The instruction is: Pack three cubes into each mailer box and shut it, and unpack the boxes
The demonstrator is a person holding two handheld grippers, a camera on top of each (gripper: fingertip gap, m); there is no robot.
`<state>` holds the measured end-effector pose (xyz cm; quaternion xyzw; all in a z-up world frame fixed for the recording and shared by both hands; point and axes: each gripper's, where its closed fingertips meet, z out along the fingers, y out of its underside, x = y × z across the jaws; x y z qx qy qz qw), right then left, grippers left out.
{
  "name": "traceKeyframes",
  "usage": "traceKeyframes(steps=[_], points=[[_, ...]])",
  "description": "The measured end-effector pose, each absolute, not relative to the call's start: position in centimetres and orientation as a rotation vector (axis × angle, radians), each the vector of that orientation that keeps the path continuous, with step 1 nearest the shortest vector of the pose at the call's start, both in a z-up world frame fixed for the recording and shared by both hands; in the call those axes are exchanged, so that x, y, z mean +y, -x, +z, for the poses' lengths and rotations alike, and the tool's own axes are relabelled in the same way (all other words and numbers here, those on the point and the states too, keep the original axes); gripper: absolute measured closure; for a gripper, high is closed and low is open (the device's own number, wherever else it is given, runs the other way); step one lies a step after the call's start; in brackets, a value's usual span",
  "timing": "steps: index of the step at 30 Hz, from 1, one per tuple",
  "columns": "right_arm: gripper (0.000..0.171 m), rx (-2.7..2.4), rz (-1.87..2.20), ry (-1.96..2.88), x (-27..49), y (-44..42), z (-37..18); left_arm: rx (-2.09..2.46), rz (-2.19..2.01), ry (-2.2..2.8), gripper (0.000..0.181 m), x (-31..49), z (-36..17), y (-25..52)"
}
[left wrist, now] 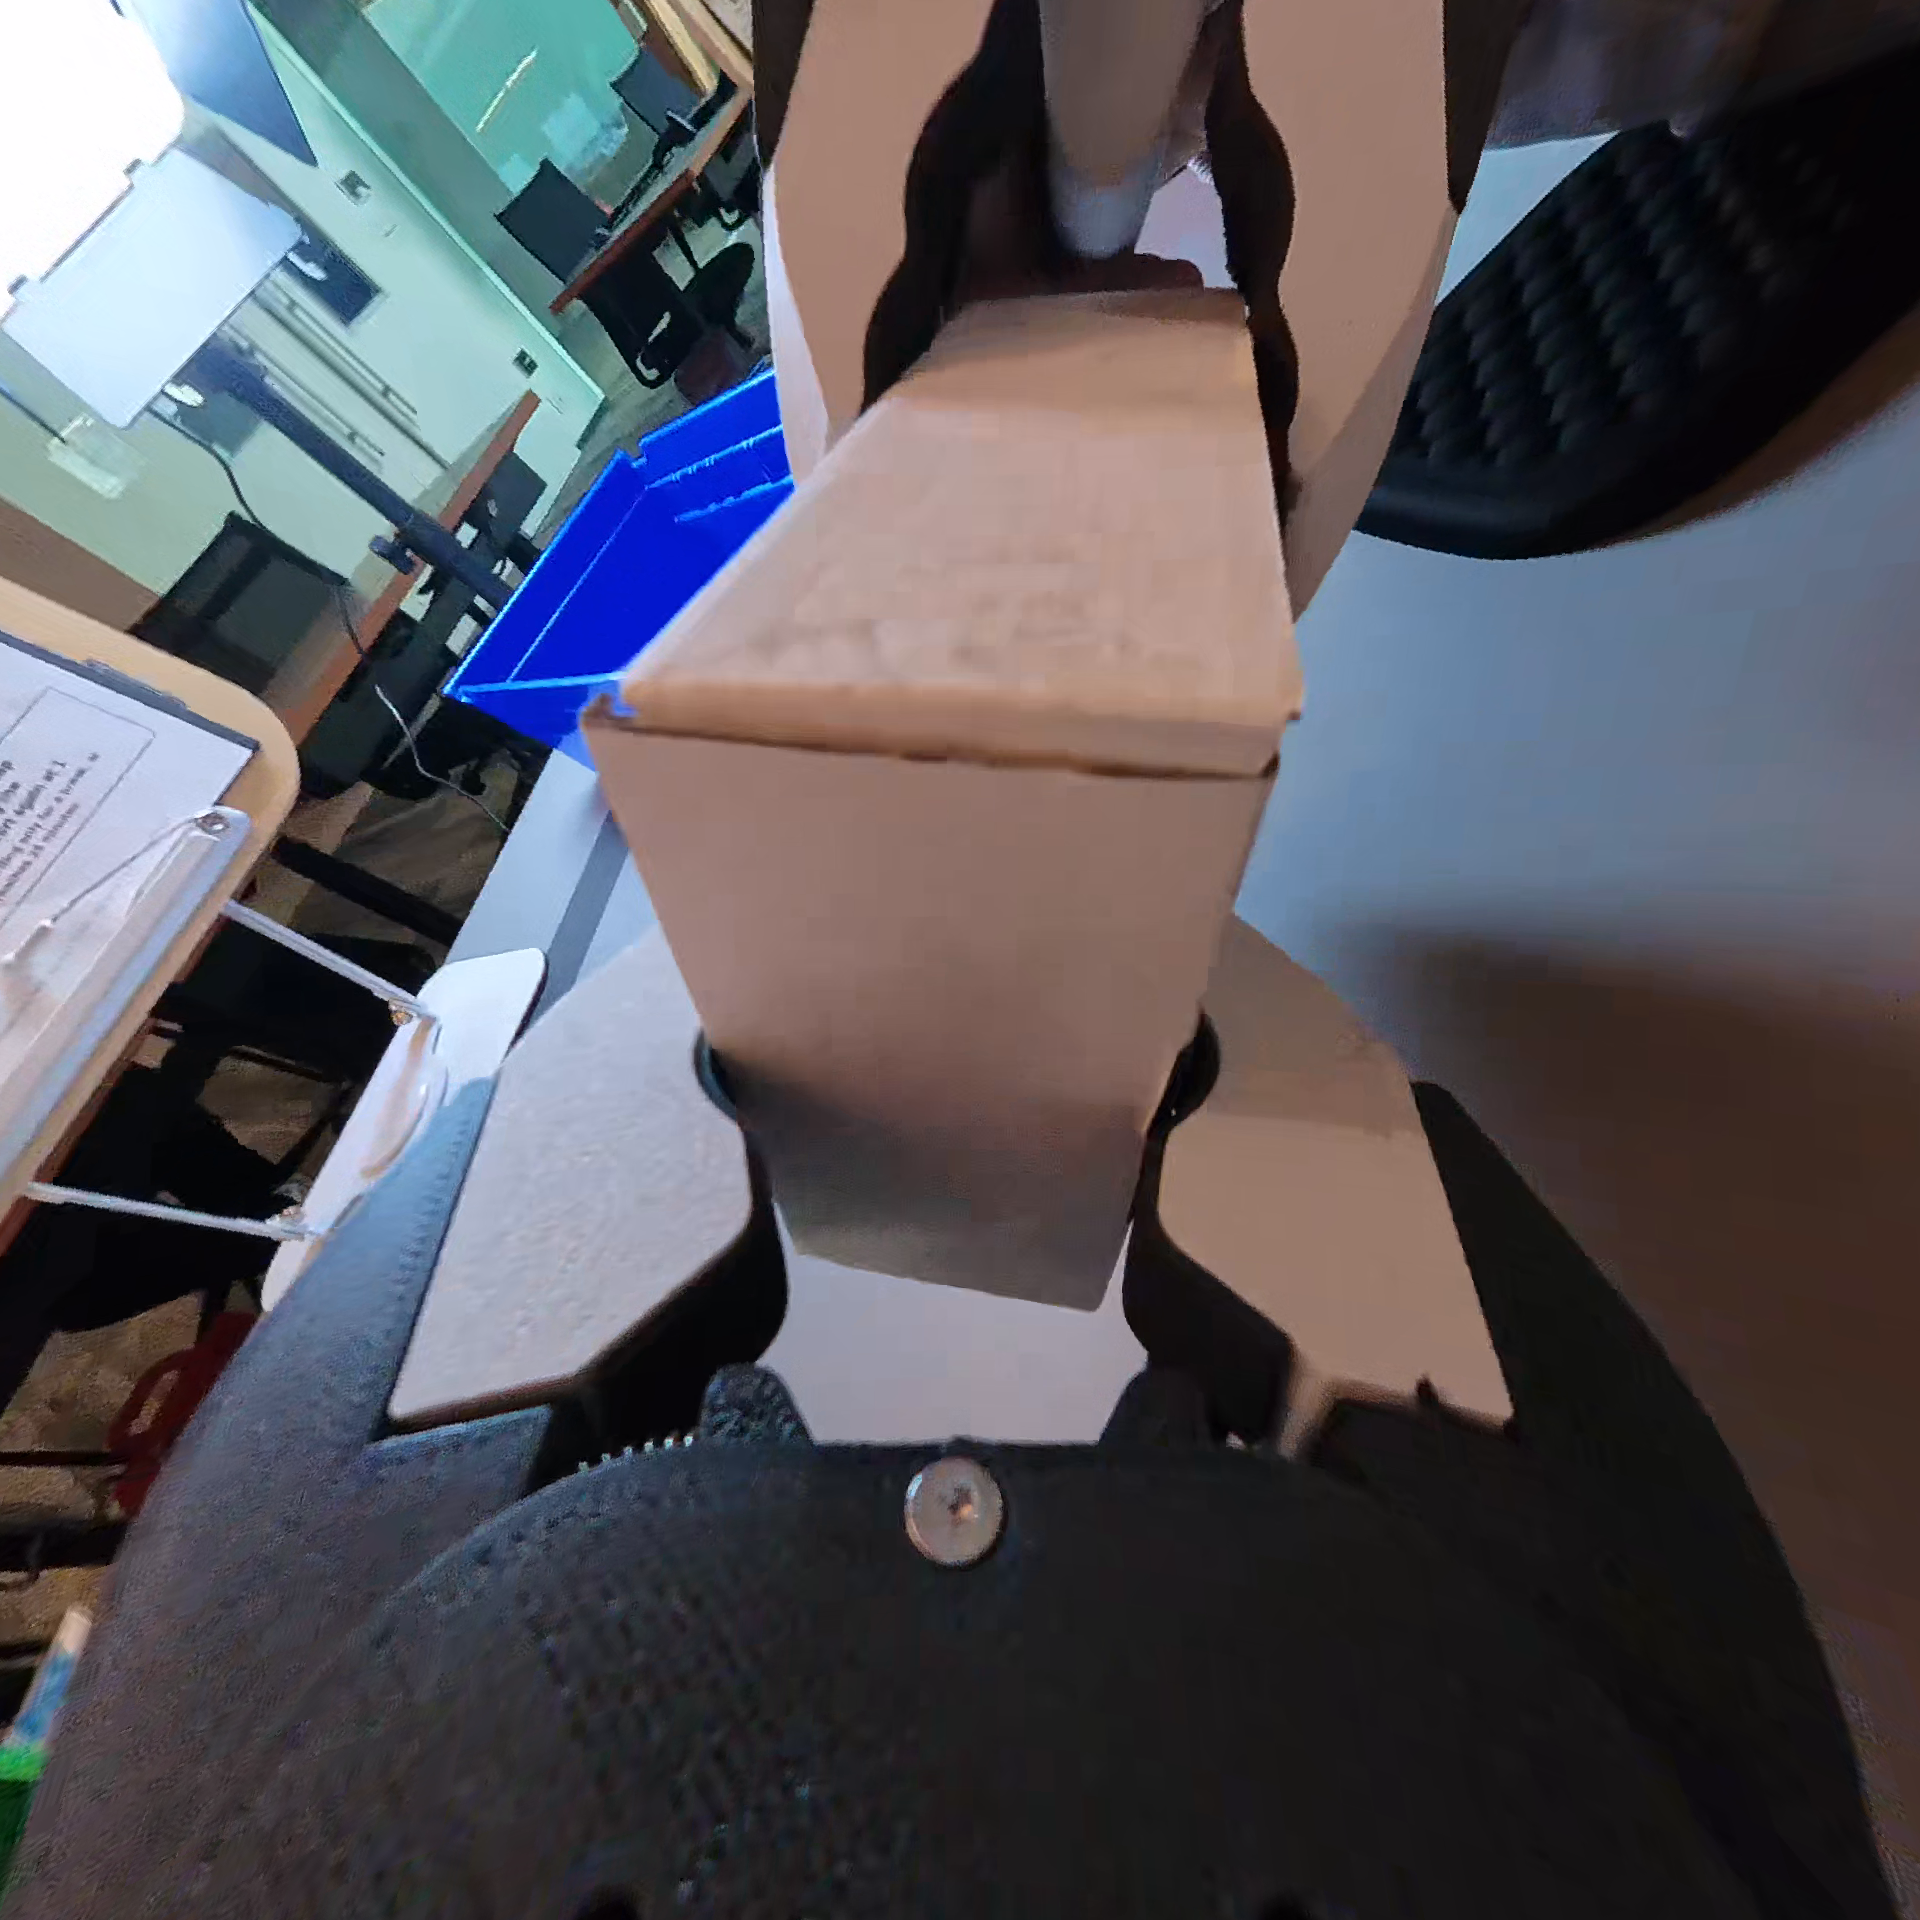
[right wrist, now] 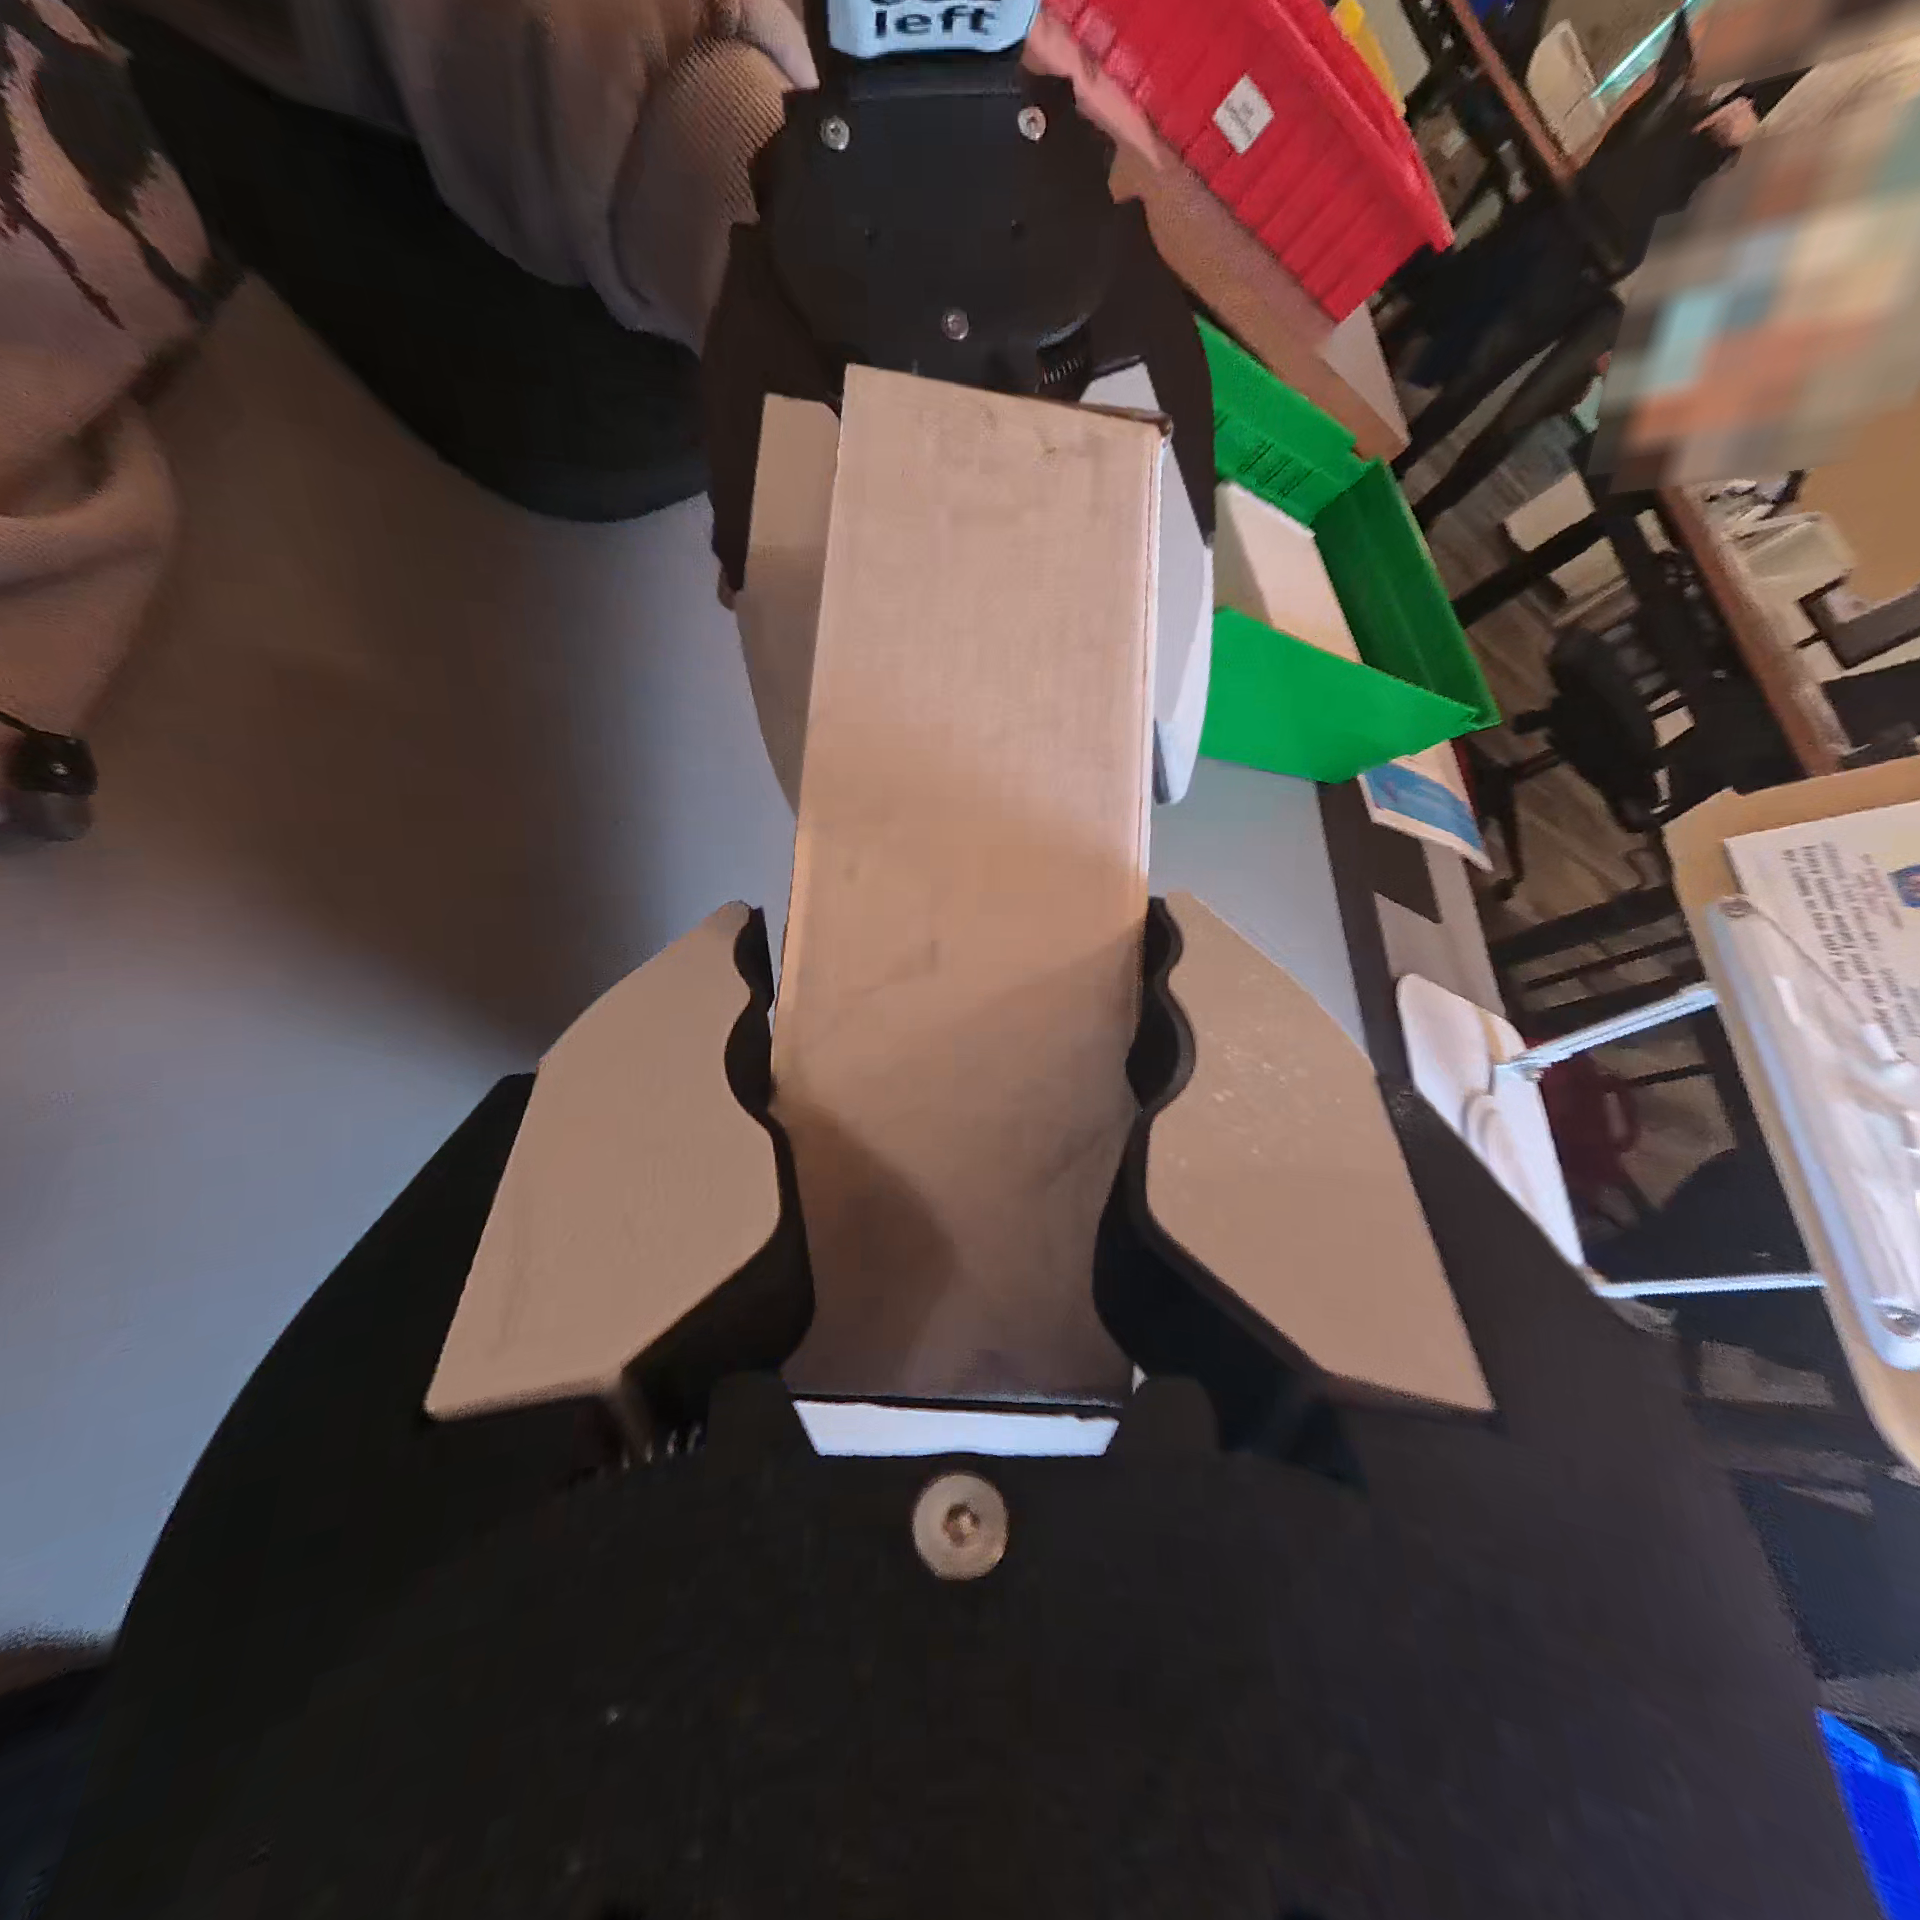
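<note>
A shut brown cardboard mailer box (left wrist: pixel 956 665) is held between both grippers, one at each end, above the pale table (right wrist: pixel 312 831). My left gripper (left wrist: pixel 956 1039) is shut on the near end of the box in the left wrist view. The right gripper (left wrist: pixel 1070 499) clamps the far end. In the right wrist view the box (right wrist: pixel 966 831) runs lengthwise away from me. My right gripper (right wrist: pixel 956 935) is shut on its near end and the left gripper (right wrist: pixel 982 748) grips the far end. No cubes are visible.
A blue bin (left wrist: pixel 623 603) stands behind the box at the table's edge. A green bin (right wrist: pixel 1351 644) and a red bin (right wrist: pixel 1268 135) stand at the far right. A paper stand (right wrist: pixel 1818 1039) is on a side table. A person's sleeve (right wrist: pixel 520 135) is close behind. Tip to tip, the grippers are about 6 cm apart.
</note>
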<state>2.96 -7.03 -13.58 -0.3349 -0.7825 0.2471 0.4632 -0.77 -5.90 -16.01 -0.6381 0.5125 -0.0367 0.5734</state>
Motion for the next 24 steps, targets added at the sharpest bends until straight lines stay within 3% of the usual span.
traceKeyframes(steps=[8,24], points=[[0.105,-1.921,0.393,0.909,-5.5,-1.8,-16.8,1.133,-0.163,1.681,0.101,-5.9,-19.0,1.3],[0.109,-1.88,0.267,0.888,-5.3,-1.5,-16.0,1.105,-0.059,1.705,0.098,-5.0,-19.1,2.1]])
